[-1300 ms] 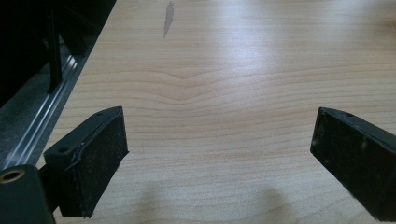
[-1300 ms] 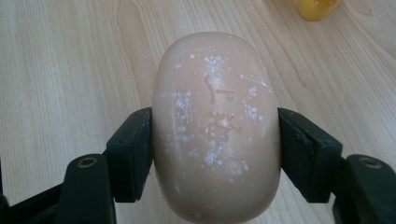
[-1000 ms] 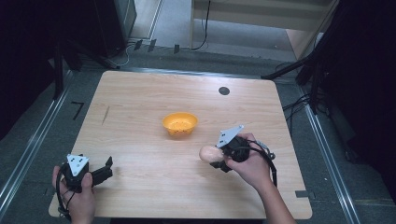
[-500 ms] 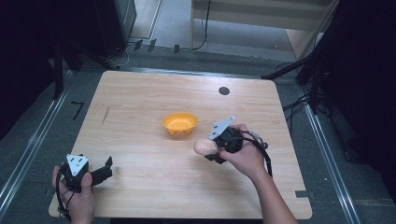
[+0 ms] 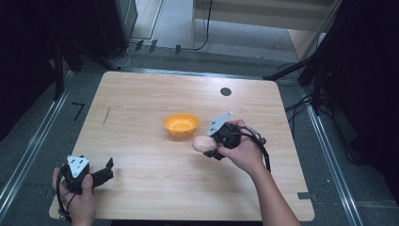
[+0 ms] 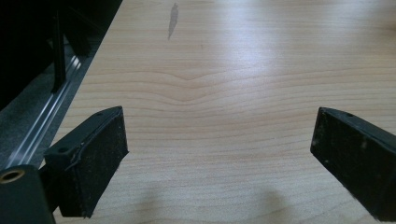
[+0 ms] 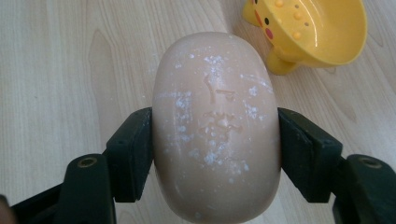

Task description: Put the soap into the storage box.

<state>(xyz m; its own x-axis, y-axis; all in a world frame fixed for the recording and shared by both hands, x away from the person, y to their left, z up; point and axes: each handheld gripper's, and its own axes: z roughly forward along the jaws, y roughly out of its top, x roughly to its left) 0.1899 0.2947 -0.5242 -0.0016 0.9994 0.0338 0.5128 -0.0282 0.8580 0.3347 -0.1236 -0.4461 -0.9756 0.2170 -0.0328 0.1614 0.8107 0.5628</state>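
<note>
A pale peach bar of soap (image 7: 215,126) with white flecks sits between both pads of my right gripper (image 7: 215,149), which is shut on it. In the high view the soap (image 5: 203,143) hangs above the table just right of a small yellow bowl (image 5: 180,125), held by the right gripper (image 5: 210,147). The yellow bowl (image 7: 310,32) has a duck face and lies at the upper right of the right gripper view. My left gripper (image 5: 109,170) rests at the table's front left corner, its jaws wide apart over bare wood (image 6: 219,154).
The wooden table (image 5: 141,99) has a dark round hole (image 5: 226,92) near its far edge and a thin dark mark (image 5: 106,116) at the left. Metal rails and cables run along the floor around the table.
My right gripper has carried the soap left and a little away from the person, closer to the yellow bowl. The left gripper has kept still.
</note>
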